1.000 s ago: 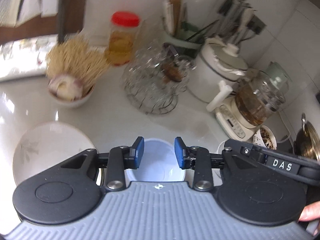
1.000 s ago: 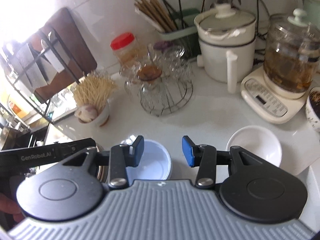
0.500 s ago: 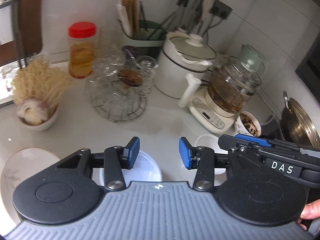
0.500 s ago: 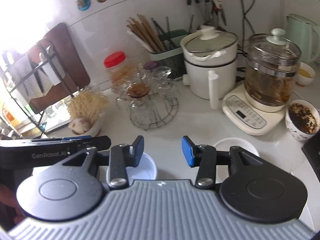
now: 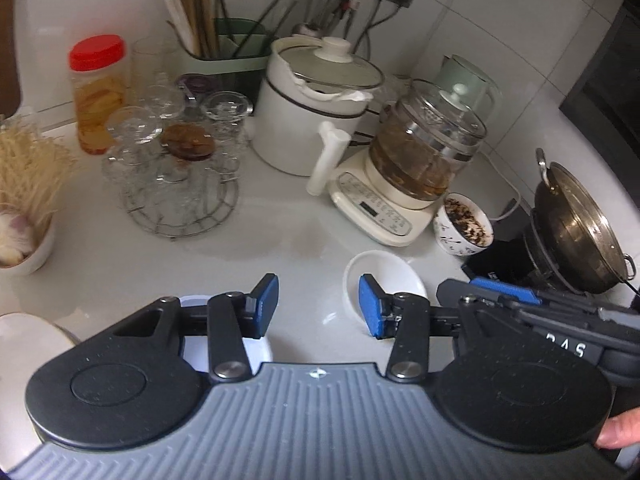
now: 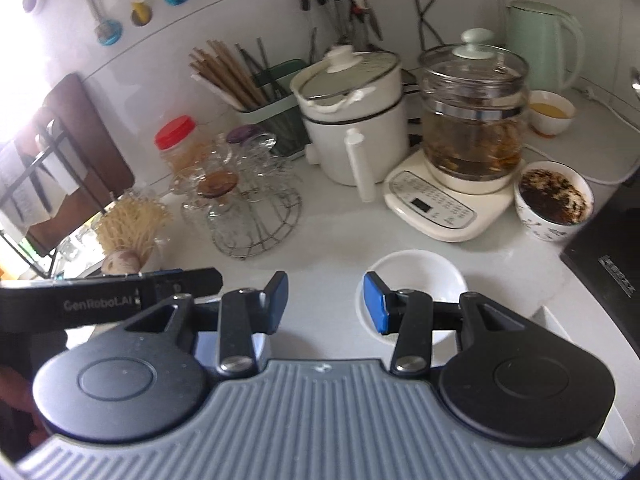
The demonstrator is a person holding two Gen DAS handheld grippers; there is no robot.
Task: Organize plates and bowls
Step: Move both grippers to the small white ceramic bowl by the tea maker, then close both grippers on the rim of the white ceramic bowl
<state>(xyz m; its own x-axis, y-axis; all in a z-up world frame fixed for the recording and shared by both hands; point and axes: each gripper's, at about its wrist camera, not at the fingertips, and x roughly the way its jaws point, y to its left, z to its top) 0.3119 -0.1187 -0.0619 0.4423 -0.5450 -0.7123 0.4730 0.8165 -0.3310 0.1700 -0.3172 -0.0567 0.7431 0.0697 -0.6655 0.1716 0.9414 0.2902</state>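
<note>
A small white bowl sits on the white counter in front of the tea maker; it also shows in the right wrist view. A bluish-white bowl lies mostly hidden under my left gripper's left finger. A white plate peeks in at the far left. My left gripper is open and empty above the counter between the two bowls. My right gripper is open and empty, its right finger over the white bowl's near rim.
At the back stand a wire rack of glasses, a red-lidded jar, a white pot, a glass tea maker, a cup of tea leaves and a metal pan. A noodle bowl sits left.
Both grippers have pulled back and up and swung right; the bluish bowl slid under the left finger and the white bowl came toward the middle. Both stay open.
</note>
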